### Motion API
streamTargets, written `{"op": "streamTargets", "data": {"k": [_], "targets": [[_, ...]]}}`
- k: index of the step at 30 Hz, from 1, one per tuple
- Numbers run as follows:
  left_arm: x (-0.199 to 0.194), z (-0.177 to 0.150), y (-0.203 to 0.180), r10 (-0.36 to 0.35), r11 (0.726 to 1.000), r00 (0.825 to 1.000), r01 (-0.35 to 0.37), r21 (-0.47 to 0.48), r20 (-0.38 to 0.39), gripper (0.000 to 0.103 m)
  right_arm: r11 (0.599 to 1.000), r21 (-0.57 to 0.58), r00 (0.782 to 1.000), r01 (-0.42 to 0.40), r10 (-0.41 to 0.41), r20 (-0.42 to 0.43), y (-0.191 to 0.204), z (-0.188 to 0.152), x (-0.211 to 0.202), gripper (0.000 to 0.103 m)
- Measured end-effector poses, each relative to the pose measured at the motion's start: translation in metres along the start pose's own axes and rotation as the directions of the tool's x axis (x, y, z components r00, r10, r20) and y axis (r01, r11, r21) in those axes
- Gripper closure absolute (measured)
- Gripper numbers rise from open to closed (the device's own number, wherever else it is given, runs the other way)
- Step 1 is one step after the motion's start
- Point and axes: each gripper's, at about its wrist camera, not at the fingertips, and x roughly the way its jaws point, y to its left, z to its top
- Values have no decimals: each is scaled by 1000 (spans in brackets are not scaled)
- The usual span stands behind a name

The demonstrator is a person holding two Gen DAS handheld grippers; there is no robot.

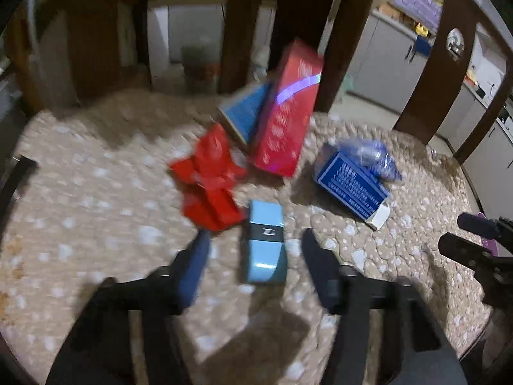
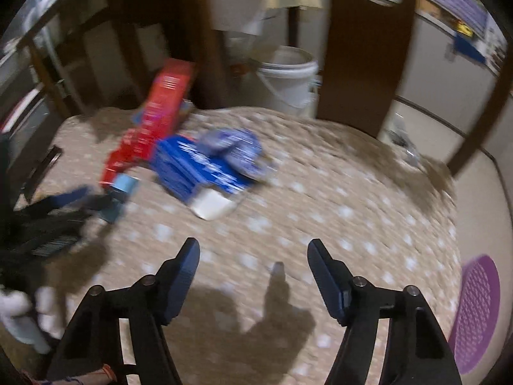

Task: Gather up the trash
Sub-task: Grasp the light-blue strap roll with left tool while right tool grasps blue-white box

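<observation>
A light blue box (image 1: 264,243) lies on the beige spotted cloth (image 1: 96,192), between the fingers of my left gripper (image 1: 255,235). A gap shows on each side of it, so the jaws stand open around it. Beyond it lie crumpled red packaging (image 1: 208,176), a tall red box (image 1: 285,112), a dark blue box with white print (image 1: 349,186) and a crumpled blue wrapper (image 1: 375,157). My right gripper (image 2: 254,247) hovers open over bare cloth with nothing between its fingers. The blue printed box (image 2: 192,170) lies ahead and to its left. The left gripper (image 2: 96,197) shows at the left edge.
Dark wooden chair backs (image 2: 362,48) ring the far side of the table. A white bucket (image 2: 288,77) stands on the floor beyond the edge. A purple perforated plastic piece (image 2: 477,314) lies at the right edge. Another blue box (image 1: 245,112) leans behind the red one.
</observation>
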Motion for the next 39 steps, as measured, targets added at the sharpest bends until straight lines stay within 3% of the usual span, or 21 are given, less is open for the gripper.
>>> {"op": "streamTargets", "data": {"k": [5,6,7,8,10,15,20,24,26,28,30,31,33,34,39], "targets": [[8,-2,3,-36,999,999,37,-7,15,53,997,-69,999,-20,18,-27,27,20,15,35],[7,-1,5,-43,999,999,43,-8,14,60,996,-85,999,-19,16,-35,31,24,20,35],[6,0,11,-59,998,998,59,-20,7,75,995,-99,999,-19,14,-44,36,28,26,37],[3,0,17,-99,994,995,99,-34,1,77,993,-112,998,-21,15,-55,41,32,32,37],[-3,1,32,-169,982,986,168,-86,-7,77,990,-136,998,-26,16,-68,49,40,43,37],[-9,-1,57,-237,962,971,233,-139,-15,77,977,-215,995,1,-23,-97,73,52,70,37],[-7,-1,70,-276,949,961,268,-168,-24,77,964,-251,989,91,-118,-94,81,61,99,36],[-3,-1,71,-292,944,956,283,-172,-28,70,958,-243,981,150,-175,-82,81,65,103,54],[-3,-2,69,-326,932,945,319,-171,-13,54,971,-203,985,130,-150,-84,75,68,97,67],[-1,-2,67,-354,920,935,350,-178,6,45,982,-156,990,108,-121,-79,67,69,87,69],[-2,-3,64,-342,925,940,339,-175,13,44,991,-112,994,77,-85,-66,60,68,74,69],[-2,-3,60,-331,930,944,328,-165,12,45,994,-96,996,61,-67,-59,57,66,66,69],[-1,-3,54,-305,942,952,302,-148,6,67,997,-70,998,26,-30,-58,53,60,53,69],[0,-4,54,-315,939,949,310,-147,-10,86,998,-58,998,8,-11,-58,51,57,46,69],[-16,-10,64,-372,914,928,370,-165,21,88,999,-5,998,-46,46,-39,38,32,9,69]]}}
